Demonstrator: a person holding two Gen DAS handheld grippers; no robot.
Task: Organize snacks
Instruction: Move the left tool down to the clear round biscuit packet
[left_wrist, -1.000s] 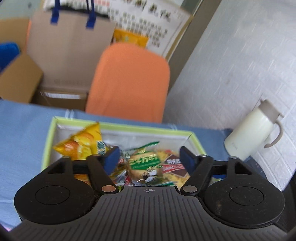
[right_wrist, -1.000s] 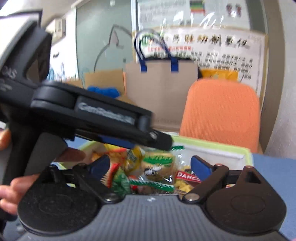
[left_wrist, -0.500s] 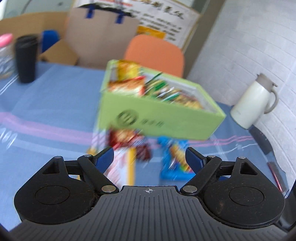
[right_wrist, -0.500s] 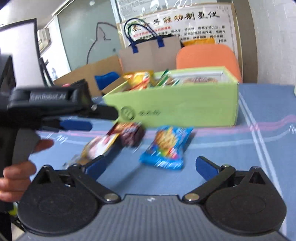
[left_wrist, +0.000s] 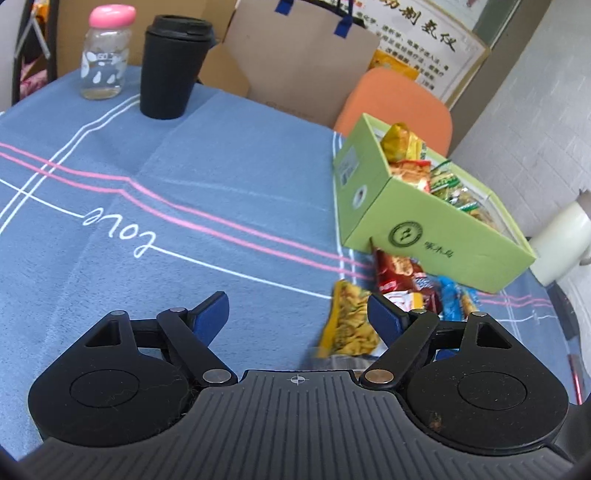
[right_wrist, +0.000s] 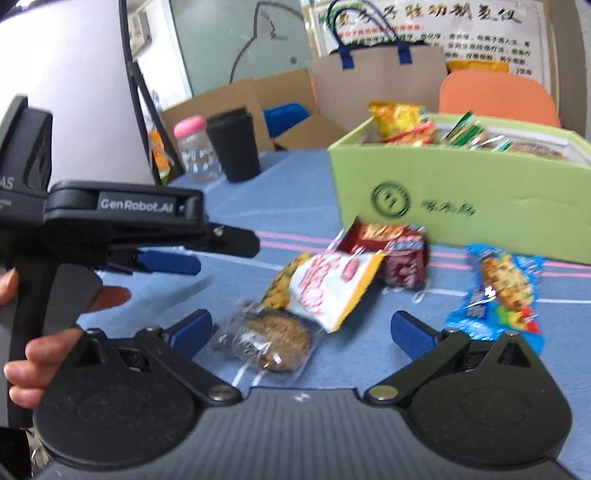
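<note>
A green box (left_wrist: 436, 236) (right_wrist: 480, 206) full of snack packets stands on the blue cloth. In front of it lie loose packets: a yellow one (left_wrist: 349, 325), a red one (left_wrist: 393, 269) and a blue one (left_wrist: 452, 299). The right wrist view shows a cookie in clear wrap (right_wrist: 273, 338), a white-and-yellow packet (right_wrist: 328, 288), the red packet (right_wrist: 391, 251) and the blue packet (right_wrist: 502, 291). My left gripper (left_wrist: 295, 301) (right_wrist: 192, 254) hovers left of the pile, its jaws closing slightly with nothing between them. My right gripper (right_wrist: 300, 318) is wide open just short of the cookie.
A black cup (left_wrist: 171, 66) and a glass jar with a pink lid (left_wrist: 105, 55) stand at the far left. A white jug (left_wrist: 557, 243) stands right of the box. An orange chair (left_wrist: 399, 96) and a paper bag (left_wrist: 295, 62) are behind. A hand (right_wrist: 33, 362) holds the left gripper.
Both grippers have drawn back from above the box and come down toward the cloth. The loose packets in front of the box have come into view. The right jaws have widened.
</note>
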